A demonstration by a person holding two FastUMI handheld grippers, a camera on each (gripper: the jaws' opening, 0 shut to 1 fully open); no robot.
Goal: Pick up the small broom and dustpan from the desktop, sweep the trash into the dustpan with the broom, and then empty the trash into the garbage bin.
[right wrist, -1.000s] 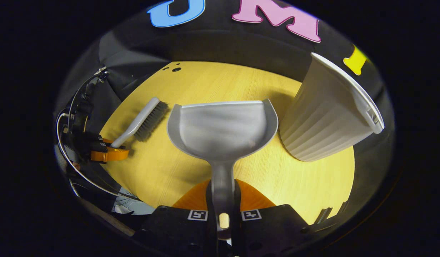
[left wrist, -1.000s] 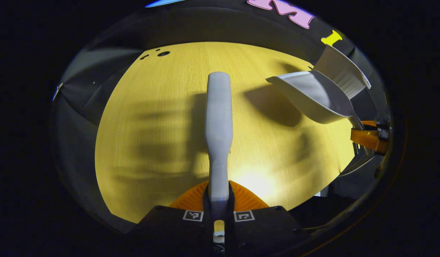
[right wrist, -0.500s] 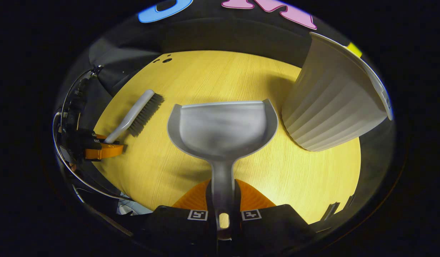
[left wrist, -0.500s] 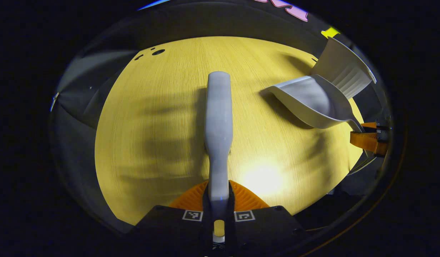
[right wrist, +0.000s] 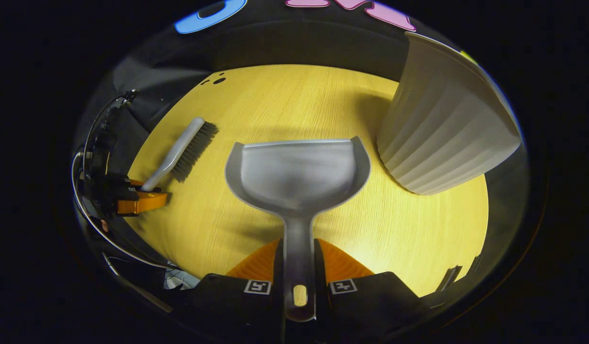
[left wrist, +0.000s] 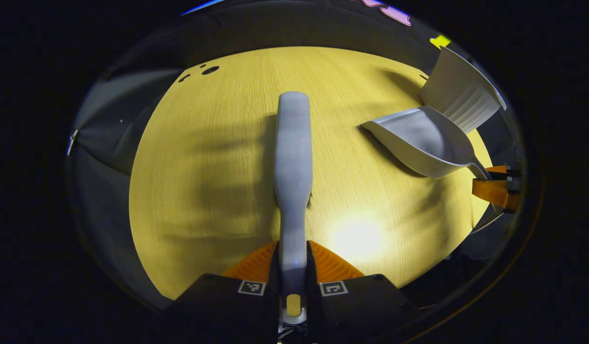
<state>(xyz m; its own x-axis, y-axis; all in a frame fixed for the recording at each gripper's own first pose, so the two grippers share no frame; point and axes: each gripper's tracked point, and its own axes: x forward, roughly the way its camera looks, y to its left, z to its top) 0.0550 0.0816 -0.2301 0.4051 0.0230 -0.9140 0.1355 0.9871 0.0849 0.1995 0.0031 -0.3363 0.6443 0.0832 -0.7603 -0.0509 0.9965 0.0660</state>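
So we've got the yellow wood-grain surface point(right wrist: 419, 239) taking up most of both views, with a few small dark holes point(right wrist: 219, 80) near its far edge. Biggest thing on it is the ribbed white garbage bin point(right wrist: 442, 134), standing at the far right just beside the dustpan. Next down, the grey dustpan point(right wrist: 299, 172) sits straight ahead in the right gripper view, open mouth facing away, and the right tongs point(right wrist: 299, 291) are clamped on its handle, one finger pressed to each side. In the left gripper view we see that same dustpan point(left wrist: 419, 143) off to the right with its front lip tipped down toward the surface, bin point(left wrist: 462, 95) right behind it. Then the small broom point(left wrist: 292, 157): the left tongs point(left wrist: 293, 286) are squeezed tight on its handle, head pointing forward over the surface. From the right gripper view the broom point(right wrist: 184, 148) lies low at the left, dark bristles facing right, well apart from the dustpan.
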